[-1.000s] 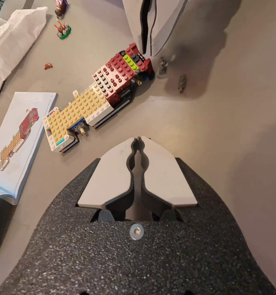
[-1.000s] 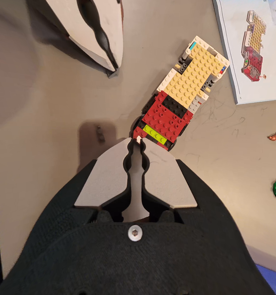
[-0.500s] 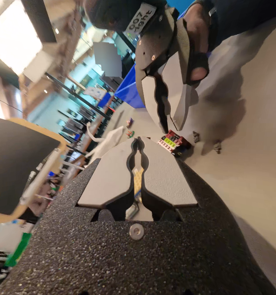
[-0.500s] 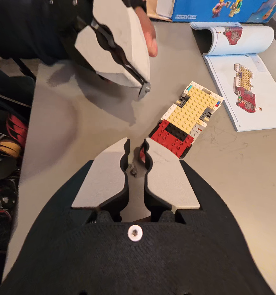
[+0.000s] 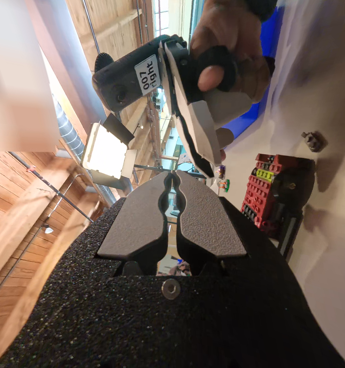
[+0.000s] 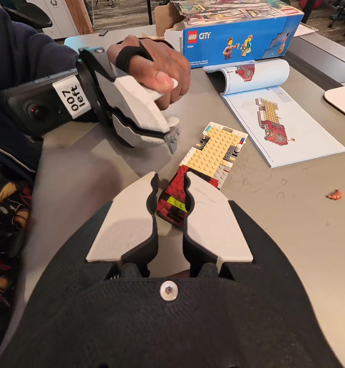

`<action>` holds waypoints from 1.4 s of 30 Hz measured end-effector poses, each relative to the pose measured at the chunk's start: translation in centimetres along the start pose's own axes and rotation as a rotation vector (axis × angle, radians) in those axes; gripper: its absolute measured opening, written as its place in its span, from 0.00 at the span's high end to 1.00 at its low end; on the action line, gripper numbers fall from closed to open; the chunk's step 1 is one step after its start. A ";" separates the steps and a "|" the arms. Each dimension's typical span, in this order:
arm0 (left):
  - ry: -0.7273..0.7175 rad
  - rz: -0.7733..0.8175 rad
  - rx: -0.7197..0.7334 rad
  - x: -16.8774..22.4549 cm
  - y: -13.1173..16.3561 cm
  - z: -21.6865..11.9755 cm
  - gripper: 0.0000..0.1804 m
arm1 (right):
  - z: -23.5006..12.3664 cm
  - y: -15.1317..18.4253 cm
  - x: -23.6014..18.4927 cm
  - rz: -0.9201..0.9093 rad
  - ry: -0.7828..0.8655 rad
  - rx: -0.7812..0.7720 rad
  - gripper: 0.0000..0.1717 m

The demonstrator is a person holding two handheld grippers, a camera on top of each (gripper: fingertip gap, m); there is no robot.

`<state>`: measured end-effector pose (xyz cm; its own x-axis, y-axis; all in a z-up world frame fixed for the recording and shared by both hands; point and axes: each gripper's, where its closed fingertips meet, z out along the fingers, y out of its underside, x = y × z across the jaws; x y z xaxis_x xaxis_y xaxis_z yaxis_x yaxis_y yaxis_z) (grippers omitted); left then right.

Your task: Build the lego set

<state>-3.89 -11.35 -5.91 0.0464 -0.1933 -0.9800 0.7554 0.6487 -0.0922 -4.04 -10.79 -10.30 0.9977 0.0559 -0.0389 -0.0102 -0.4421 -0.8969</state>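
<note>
Your left gripper pinched a grey plate.
Your right gripper hung released above the model.

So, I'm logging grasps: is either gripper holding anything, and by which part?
The left gripper pinches a small grey brick piece by one end, the rest sticking out. The right gripper is open, holding nothing, above the brick model.

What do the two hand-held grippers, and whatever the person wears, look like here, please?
Each hand-held gripper has pale grey, wavy-edged fingers on a black textured body, with a silver screw. The left carries a black camera with a white label. The person wears a dark sleeve and black finger strap.
</note>
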 end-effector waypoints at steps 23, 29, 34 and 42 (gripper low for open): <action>0.055 0.046 -0.059 1.3 0.9 -0.2 0.99 | 1.1 1.7 0.3 -0.004 0.029 -0.030 0.86; 0.065 0.049 -0.075 1.5 1.2 -0.2 0.99 | 1.2 1.7 0.2 0.001 0.027 -0.028 0.86; 0.069 0.052 -0.085 1.5 1.4 -0.2 0.99 | 1.1 1.6 0.2 -0.004 0.032 -0.019 0.86; 0.049 0.018 -0.076 1.1 1.3 -0.1 0.99 | 1.1 1.3 0.6 -0.010 0.053 0.012 0.86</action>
<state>-2.92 -10.59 -7.17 0.0256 -0.1460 -0.9890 0.7026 0.7063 -0.0861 -3.52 -10.36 -11.96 0.9999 0.0124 -0.0064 -0.0004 -0.4306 -0.9025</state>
